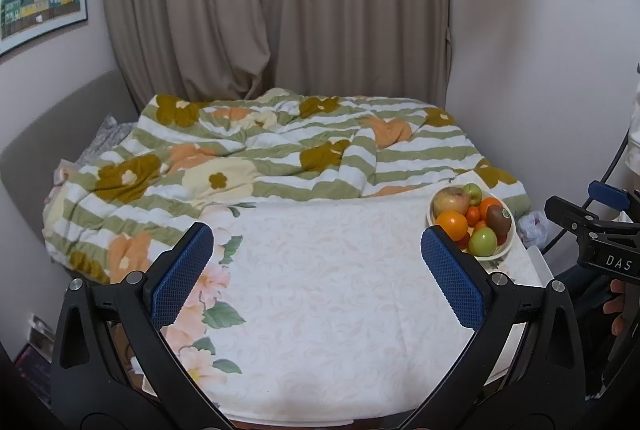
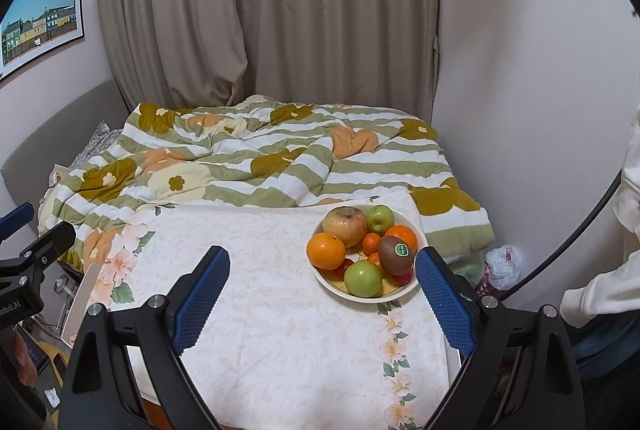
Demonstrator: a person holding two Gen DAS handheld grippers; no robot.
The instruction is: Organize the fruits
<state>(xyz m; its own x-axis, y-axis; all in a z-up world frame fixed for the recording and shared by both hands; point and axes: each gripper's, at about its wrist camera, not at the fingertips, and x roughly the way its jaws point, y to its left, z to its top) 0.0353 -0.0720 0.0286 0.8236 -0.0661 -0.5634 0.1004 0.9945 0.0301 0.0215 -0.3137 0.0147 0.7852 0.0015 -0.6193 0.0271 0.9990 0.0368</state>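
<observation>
A cream bowl (image 2: 419,235) of fruit stands on the table at the far right: a big red-yellow apple (image 2: 345,225), two green apples (image 2: 363,278), two oranges (image 2: 325,251), a kiwi (image 2: 396,255) with a green sticker, and small tangerines (image 2: 371,243). The bowl also shows in the left wrist view (image 1: 505,249). My right gripper (image 2: 323,304) is open and empty, just in front of the bowl. My left gripper (image 1: 318,274) is open and empty over the table's middle, left of the bowl.
The table wears a white floral cloth (image 2: 280,330). Behind it lies a bed with a striped flowered duvet (image 2: 248,158), curtains beyond. A plastic bag (image 2: 503,266) lies on the floor right of the table. The right gripper's body (image 1: 600,234) shows at the left view's right edge.
</observation>
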